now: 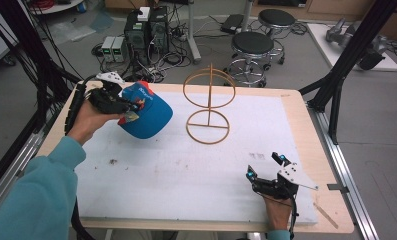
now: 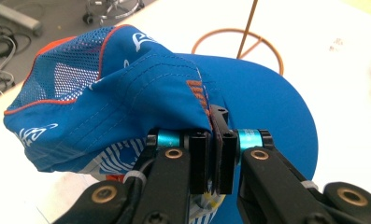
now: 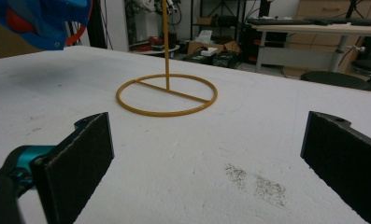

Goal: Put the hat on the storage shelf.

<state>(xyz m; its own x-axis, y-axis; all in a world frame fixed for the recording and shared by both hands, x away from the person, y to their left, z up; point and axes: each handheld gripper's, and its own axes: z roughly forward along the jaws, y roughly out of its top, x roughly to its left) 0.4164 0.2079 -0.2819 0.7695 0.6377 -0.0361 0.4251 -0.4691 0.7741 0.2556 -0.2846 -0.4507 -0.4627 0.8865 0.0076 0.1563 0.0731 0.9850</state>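
Note:
A blue cap [image 1: 147, 114] with orange trim and a mesh back hangs above the white mat at the left, clear of the surface. My left gripper [image 1: 130, 107] is shut on the cap's [image 2: 141, 93] fabric edge, which is pinched between its pads [image 2: 214, 161]. An orange wire stand [image 1: 208, 107] with a ring base and a ring top stands upright in the middle of the table, just right of the cap. My right gripper [image 1: 266, 166] rests open near the front right edge, nothing between its pads [image 3: 80, 161]. The stand's base ring [image 3: 167, 94] lies ahead of it.
The table [image 1: 306, 130] carries a white mat [image 1: 186, 170] with small dark smudges [image 3: 255, 182]. Stools [image 1: 252, 47], computer cases [image 1: 146, 30] and cables sit on the floor beyond the far edge. Black frame struts [image 1: 346, 65] rise at the right.

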